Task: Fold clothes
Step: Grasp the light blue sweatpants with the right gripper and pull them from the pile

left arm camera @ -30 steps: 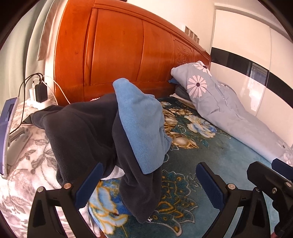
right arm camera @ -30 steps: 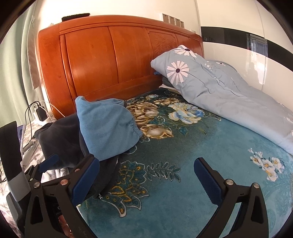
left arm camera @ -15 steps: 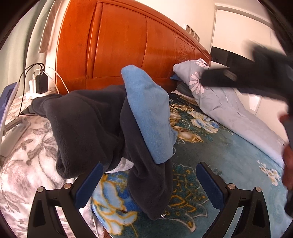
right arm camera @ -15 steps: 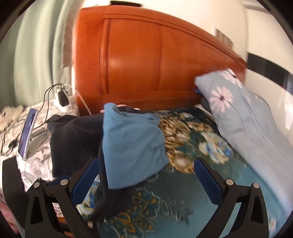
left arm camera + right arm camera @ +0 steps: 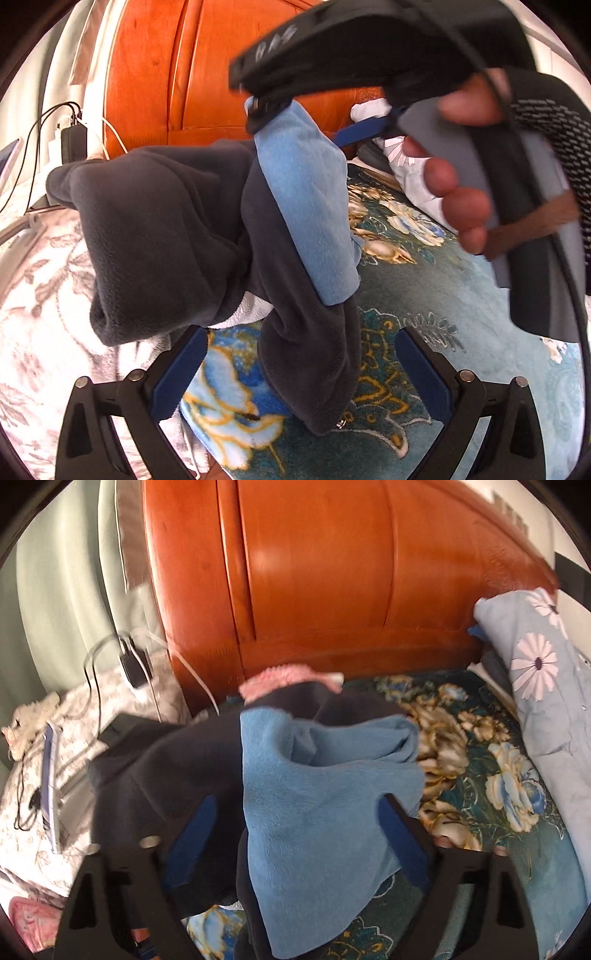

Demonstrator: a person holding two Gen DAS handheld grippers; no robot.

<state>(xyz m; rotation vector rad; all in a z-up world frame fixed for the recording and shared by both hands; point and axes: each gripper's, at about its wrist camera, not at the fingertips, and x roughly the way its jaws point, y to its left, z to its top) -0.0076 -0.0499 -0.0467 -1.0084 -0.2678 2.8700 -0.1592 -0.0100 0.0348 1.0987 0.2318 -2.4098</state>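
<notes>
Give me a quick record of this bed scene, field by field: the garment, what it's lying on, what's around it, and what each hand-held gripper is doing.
garment: dark grey fleece garment with light blue lining, bunched up, unfolded
surface: teal floral blanket on the bed
behind: orange wooden headboard
beside: pale blue daisy-print bedding
left hand-held gripper: open, grey fabric hangs between its jaws, unpinched
right hand-held gripper: jaws closing around the blue lining, pads not yet pressing
</notes>
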